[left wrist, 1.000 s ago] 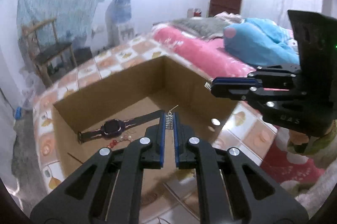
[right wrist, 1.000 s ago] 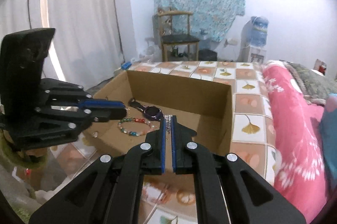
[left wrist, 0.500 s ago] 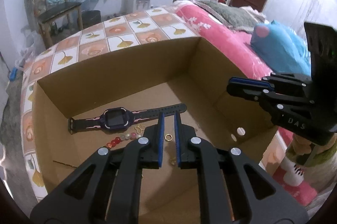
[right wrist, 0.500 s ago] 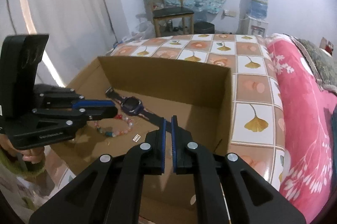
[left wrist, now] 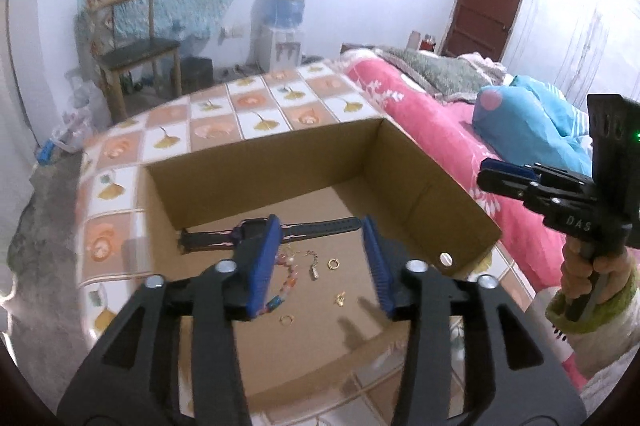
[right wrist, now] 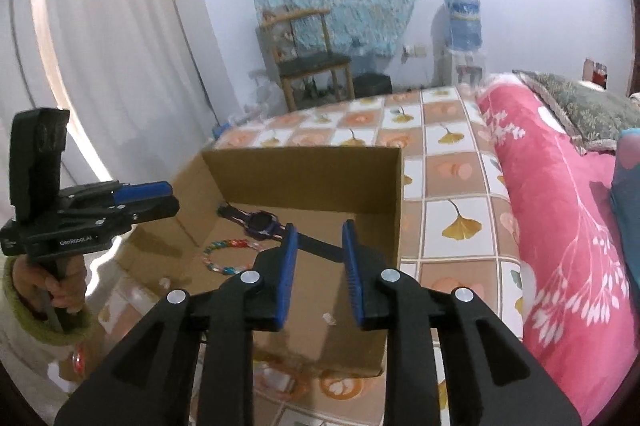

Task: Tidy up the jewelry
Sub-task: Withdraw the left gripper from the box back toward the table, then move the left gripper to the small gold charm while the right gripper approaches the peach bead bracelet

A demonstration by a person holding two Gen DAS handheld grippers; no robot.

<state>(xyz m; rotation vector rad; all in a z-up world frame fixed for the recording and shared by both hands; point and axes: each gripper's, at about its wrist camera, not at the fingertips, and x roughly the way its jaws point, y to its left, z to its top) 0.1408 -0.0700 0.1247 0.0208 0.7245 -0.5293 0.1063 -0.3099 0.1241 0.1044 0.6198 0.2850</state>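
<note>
An open cardboard box (left wrist: 260,145) holds a dark watch (left wrist: 320,226), a bead bracelet (left wrist: 290,276), a thin silver chain (left wrist: 313,266) and small gold rings (left wrist: 333,263). My left gripper (left wrist: 320,226) hovers over the box's near side. Its jaws are opening and nothing is between them. The right wrist view shows the same box (right wrist: 300,155), watch (right wrist: 262,220) and bracelet (right wrist: 224,258). My right gripper (right wrist: 319,230) hangs above the box floor, its jaws opening on nothing. Each gripper appears in the other's view: right gripper (left wrist: 502,175), left gripper (right wrist: 160,191).
The box sits on a tiled-pattern cloth (left wrist: 256,105). Pink bedding (left wrist: 440,133) and a blue pillow (left wrist: 532,113) lie to the right. A wooden chair (left wrist: 132,53) and a water dispenser (left wrist: 286,13) stand by the far wall. A person's hand (left wrist: 592,266) holds the right gripper.
A second ago both grippers were shut on the silver chain above the box. The chain now lies on the box floor, and both sets of jaws have spread apart.
</note>
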